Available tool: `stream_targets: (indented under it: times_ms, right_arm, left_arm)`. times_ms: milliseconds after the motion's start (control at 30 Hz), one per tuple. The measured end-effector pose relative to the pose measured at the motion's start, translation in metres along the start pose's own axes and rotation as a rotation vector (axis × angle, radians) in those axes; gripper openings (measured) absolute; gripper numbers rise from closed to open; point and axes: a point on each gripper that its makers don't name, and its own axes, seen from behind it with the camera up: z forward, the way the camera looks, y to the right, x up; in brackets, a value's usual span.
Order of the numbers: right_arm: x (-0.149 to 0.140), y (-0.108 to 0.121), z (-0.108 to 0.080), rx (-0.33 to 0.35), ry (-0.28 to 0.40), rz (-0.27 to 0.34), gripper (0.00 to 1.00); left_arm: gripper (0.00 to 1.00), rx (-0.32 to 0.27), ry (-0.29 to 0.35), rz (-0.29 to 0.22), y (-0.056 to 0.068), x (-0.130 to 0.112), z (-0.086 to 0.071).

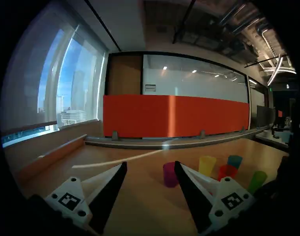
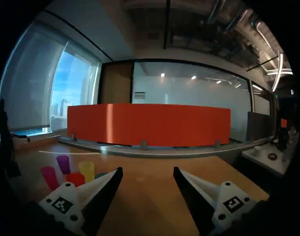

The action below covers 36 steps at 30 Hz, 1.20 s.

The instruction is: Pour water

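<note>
left gripper (image 1: 150, 164) and right gripper (image 2: 147, 170) both spread and empty, we risk toppling those light, bunched cups (image 2: 87, 170) if we reach in crooked.

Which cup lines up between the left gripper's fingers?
The purple cup, framed in the left gripper's open gap; the yellow cup, red cup, blue cup and green cup stand farther right.
</note>
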Motion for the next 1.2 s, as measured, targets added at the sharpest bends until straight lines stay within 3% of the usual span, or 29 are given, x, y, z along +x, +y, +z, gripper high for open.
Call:
stream_targets:
  times_ms: [367,767,1067,1200]
  right_arm:
    - [0.033,-0.002,0.008,0.031,0.001,0.014,1.00]
    - [0.078,-0.002,0.013,0.065,-0.011,0.007,0.99]
    - [0.082,-0.002,0.014,0.080,-0.021,0.035,0.99]
    - [0.080,-0.004,0.014,0.090,-0.026,0.013,0.99]
  left_arm:
    - [0.89,-0.019,0.001,0.023,0.002,0.039,0.005]
    - [0.89,-0.063,0.010,0.036,0.012,0.085,0.008]
    - [0.89,-0.092,0.013,0.040,0.016,0.108,0.011]
    - [0.89,-0.105,0.012,0.061,0.018,0.112,0.012]
